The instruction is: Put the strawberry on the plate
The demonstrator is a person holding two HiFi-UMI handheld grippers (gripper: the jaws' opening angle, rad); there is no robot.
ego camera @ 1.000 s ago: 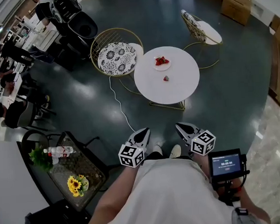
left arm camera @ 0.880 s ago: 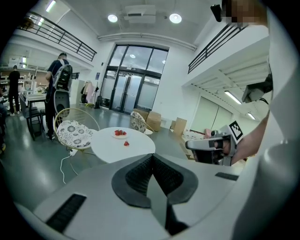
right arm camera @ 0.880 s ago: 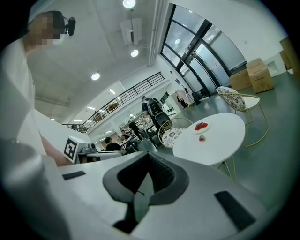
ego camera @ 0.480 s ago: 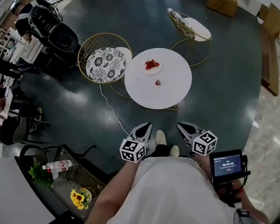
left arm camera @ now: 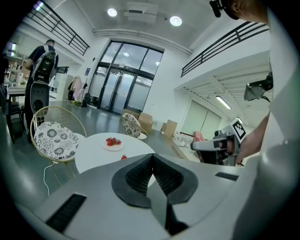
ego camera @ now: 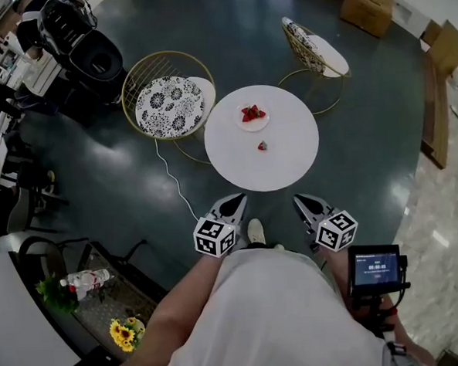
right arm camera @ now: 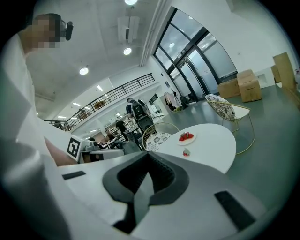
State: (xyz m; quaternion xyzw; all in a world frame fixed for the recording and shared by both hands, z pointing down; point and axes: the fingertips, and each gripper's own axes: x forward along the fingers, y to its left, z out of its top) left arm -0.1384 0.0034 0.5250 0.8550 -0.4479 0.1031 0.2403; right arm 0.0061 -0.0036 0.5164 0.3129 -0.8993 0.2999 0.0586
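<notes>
Person stands on the dark floor at the near edge of a round white bench [ego camera: 290, 163], one gripper in each hand, both held low in front of the body and pointing toward the bench. Left gripper [ego camera: 236, 203]: jaws together, ribbed pads meeting, nothing between them. Right gripper [ego camera: 302, 202]: jaws likewise closed, empty. Neither gripper reaches over the bench top. The strawberry [ego camera: 262, 146] lies alone on the bench near its centre, apart from both grippers. The plate [ego camera: 254, 126] sits nearer the far edge, close to the strawberry but not touching it, and already carries a small heap of red berries. A wire chair with a patterned cushion [ego camera: 170, 101] stands at the bench's far left, a second chair [ego camera: 318, 53] at its far right. A white cable [ego camera: 175, 185] trails over the floor on the left. A small lit screen [ego camera: 376, 268] shows near the person's right arm.
</notes>
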